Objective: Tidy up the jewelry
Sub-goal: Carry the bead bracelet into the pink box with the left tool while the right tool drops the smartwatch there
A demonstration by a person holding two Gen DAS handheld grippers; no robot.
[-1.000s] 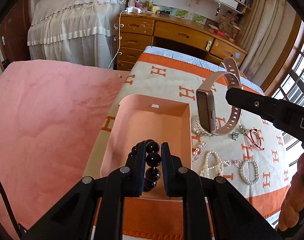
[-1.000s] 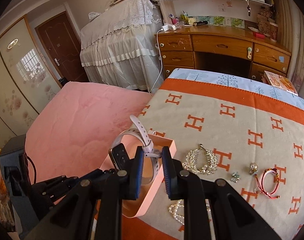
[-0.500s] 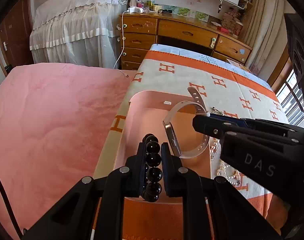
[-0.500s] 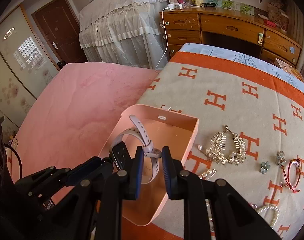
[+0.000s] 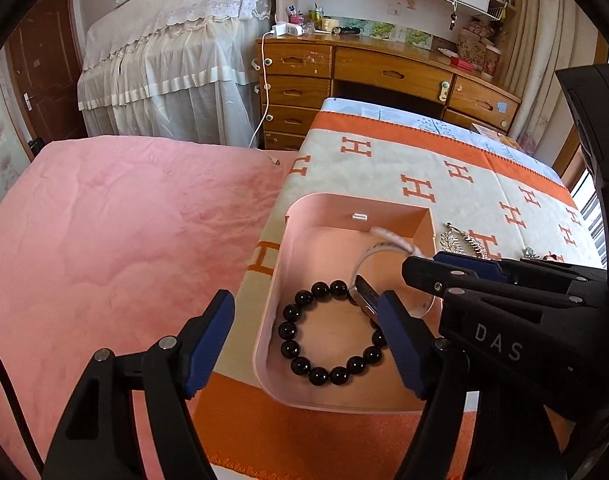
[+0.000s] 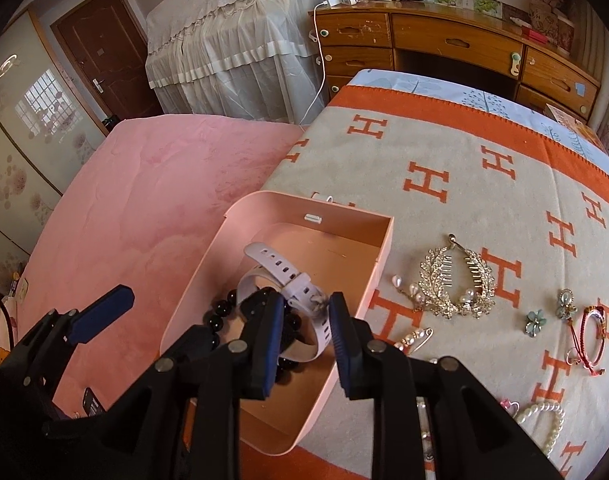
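Left gripper (image 5: 306, 336): jaws just opened wide, empty; black bead bracelet (image 5: 331, 334) flat in pink box (image 5: 346, 210), lower centre. Right gripper (image 6: 304, 322): jaws just parting, watch (image 6: 282, 276) strap between pads, contact unclear; watch over beads.

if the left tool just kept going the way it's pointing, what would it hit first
Most likely the black bead bracelet lying on the floor of the pink box, straight ahead between the open jaws of the left tool. The box's near wall sits close below that line, and depth is hard to judge, so it could catch that first.
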